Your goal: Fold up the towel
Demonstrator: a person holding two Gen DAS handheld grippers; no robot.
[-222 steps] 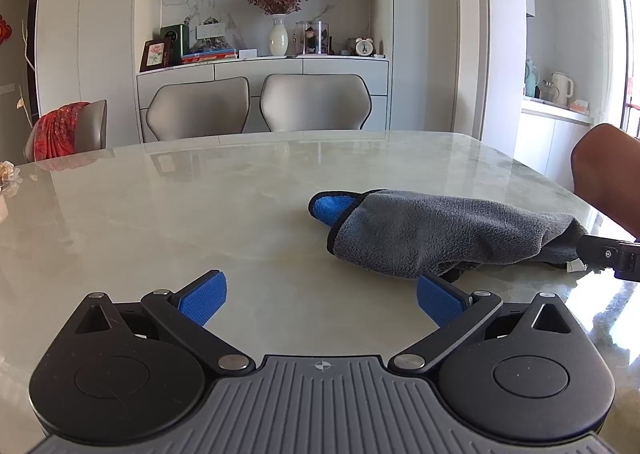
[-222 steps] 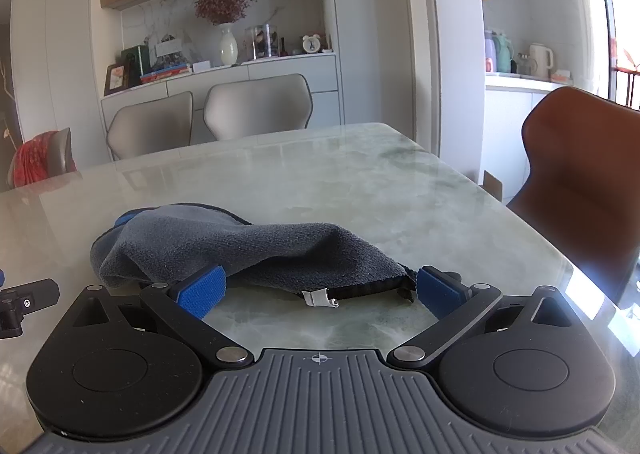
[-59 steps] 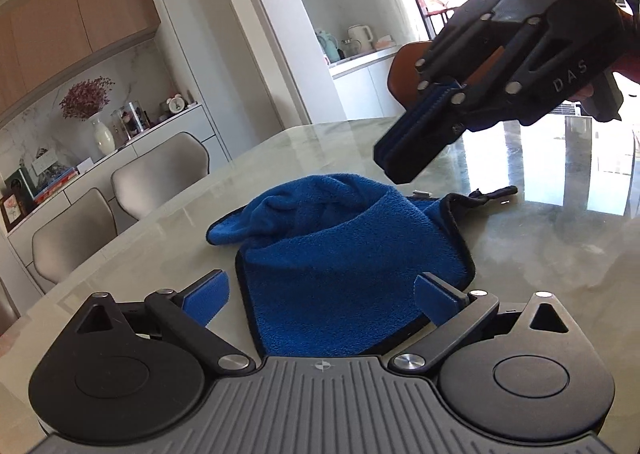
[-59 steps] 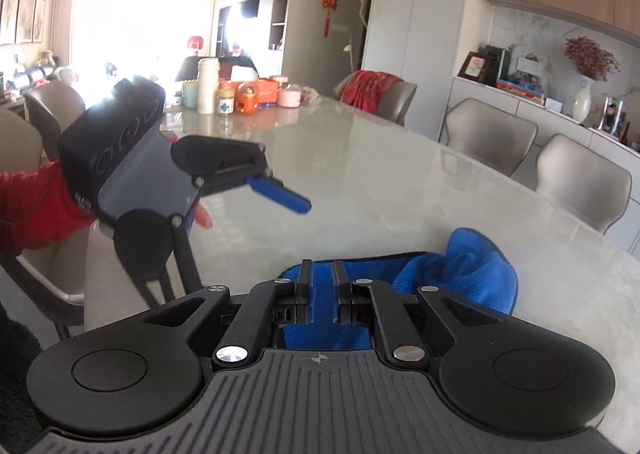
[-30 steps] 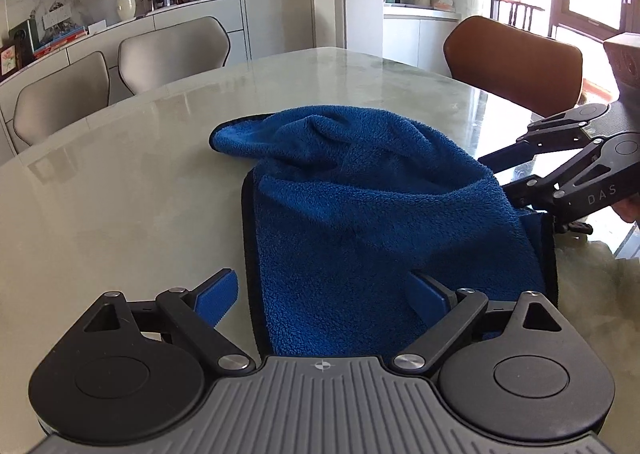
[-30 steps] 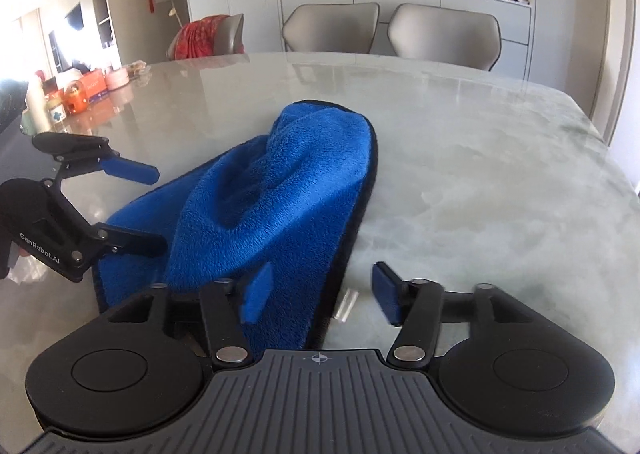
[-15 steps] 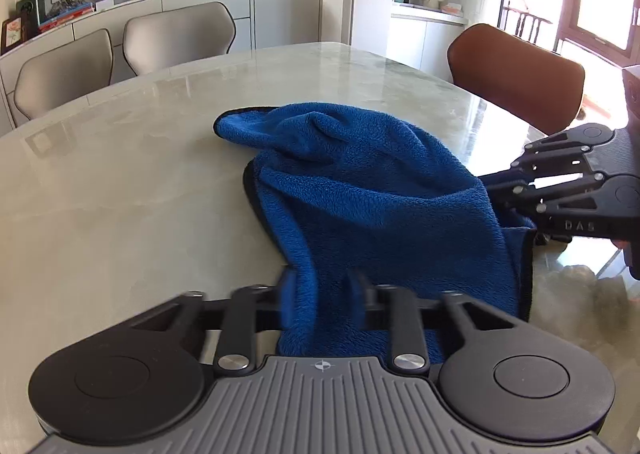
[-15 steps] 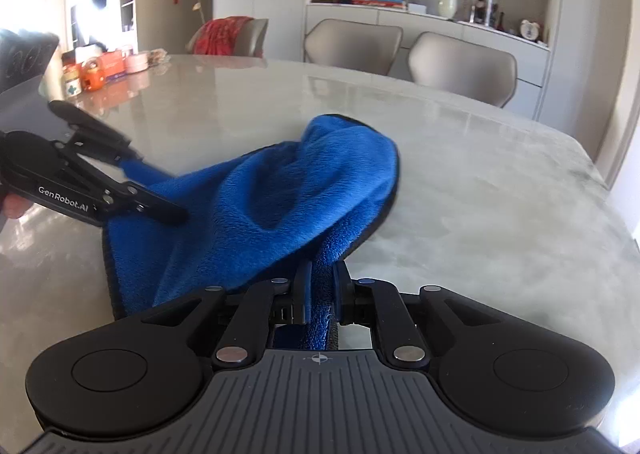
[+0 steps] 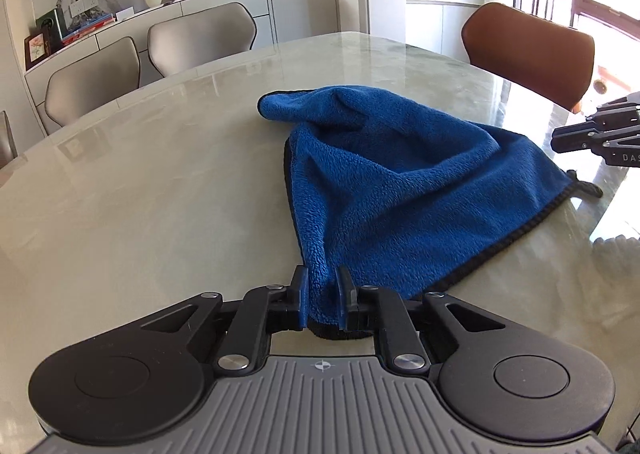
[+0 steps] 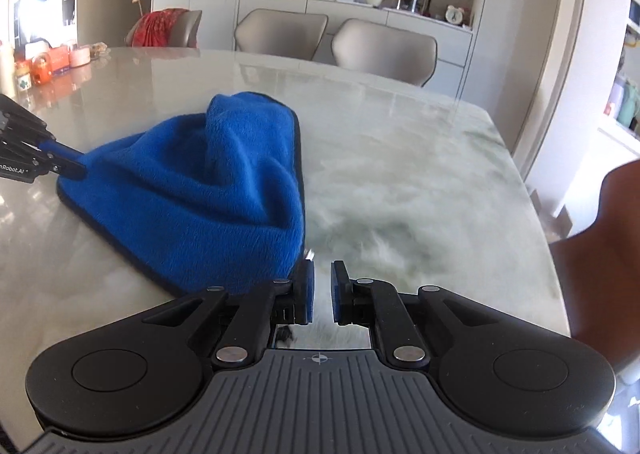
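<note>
A blue towel with a dark edge lies bunched on the marble table. My left gripper is shut on the towel's near corner, cloth pinched between its blue pads. The left gripper also shows in the right wrist view at the towel's left corner. In the right wrist view the towel lies ahead and left of my right gripper. Its pads stand nearly together with a narrow empty gap, and the towel's corner lies just left of the left pad. The right gripper shows in the left wrist view beside the towel's far right corner.
A brown chair stands at the table's right edge. Two beige chairs stand at the far side before a sideboard. Jars and boxes sit at the table's far left end. The table edge is close on the right.
My left gripper has lifted and pulled its pinched corner toward itself. My right gripper, shut on the towel half a second ago, now has nothing between its pads and has drawn away.
</note>
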